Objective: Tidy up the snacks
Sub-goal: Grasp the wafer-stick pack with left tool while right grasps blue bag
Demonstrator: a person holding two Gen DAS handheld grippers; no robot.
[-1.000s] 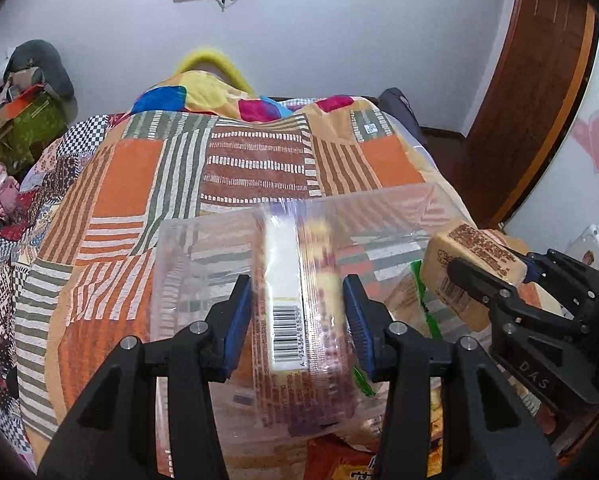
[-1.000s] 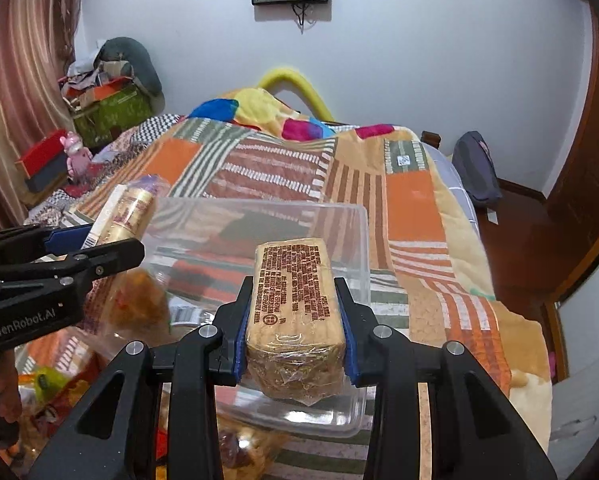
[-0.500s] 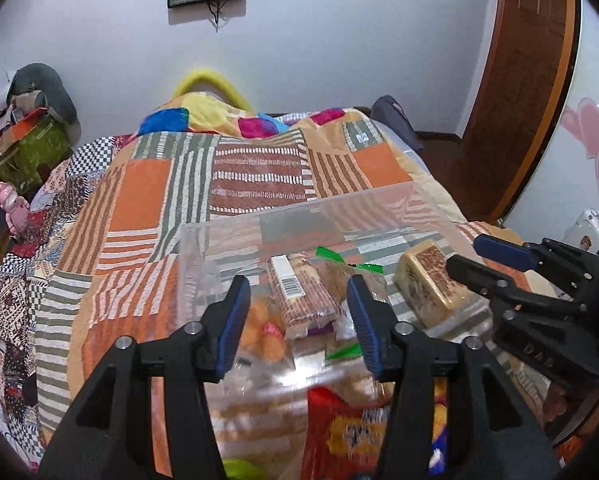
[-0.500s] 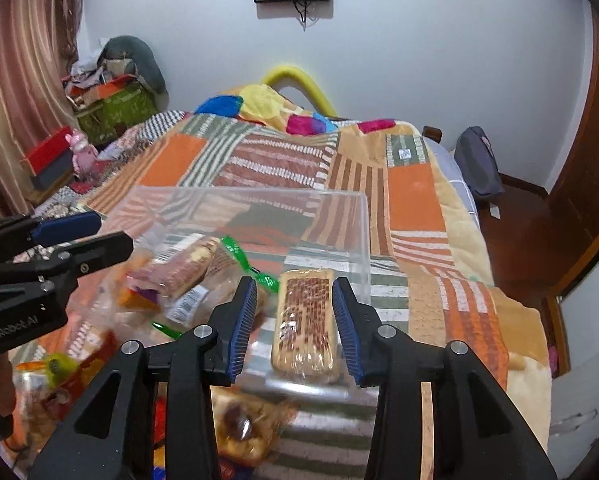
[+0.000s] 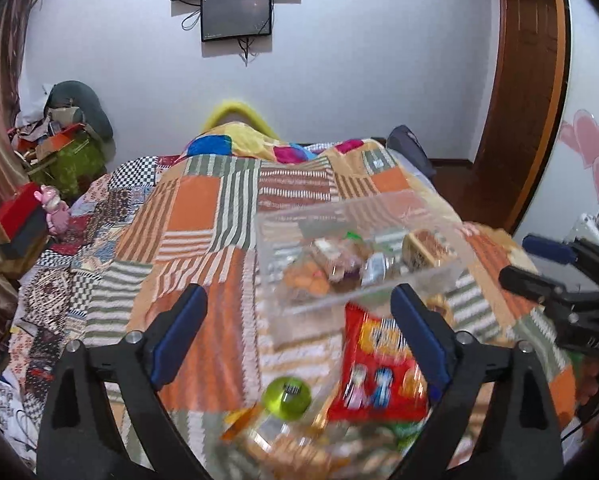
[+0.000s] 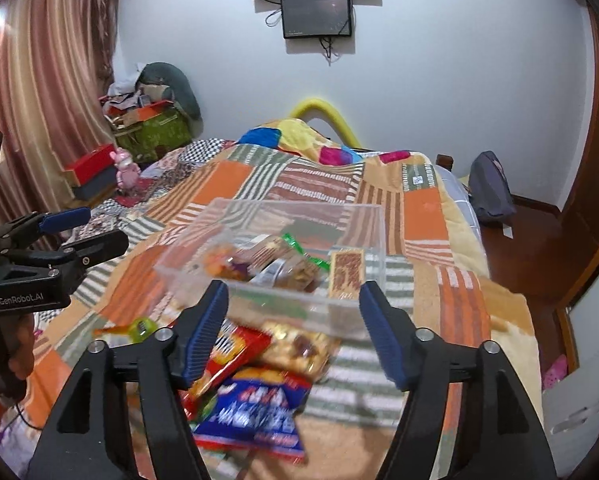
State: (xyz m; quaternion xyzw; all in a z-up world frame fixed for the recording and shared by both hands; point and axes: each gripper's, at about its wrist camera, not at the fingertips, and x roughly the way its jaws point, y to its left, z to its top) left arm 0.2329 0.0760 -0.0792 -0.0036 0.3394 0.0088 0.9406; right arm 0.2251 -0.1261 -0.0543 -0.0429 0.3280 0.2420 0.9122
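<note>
A clear plastic box stands on the patchwork quilt and holds several wrapped snacks, among them a tan cracker pack at its right side. My left gripper is open and empty, pulled back in front of the box. My right gripper is open and empty, also back from the box. Loose snacks lie in front of the box: a red packet, a blue packet and a green round candy.
The quilt-covered bed fills the scene. A heap of boxes and bags stands at the far left by the curtain. A bag lies on the wooden floor at the right. A door frame stands at the right.
Both grippers let go of their snack packs into the clear box, opened wide and pulled back and up. The packs now lie inside the box.
</note>
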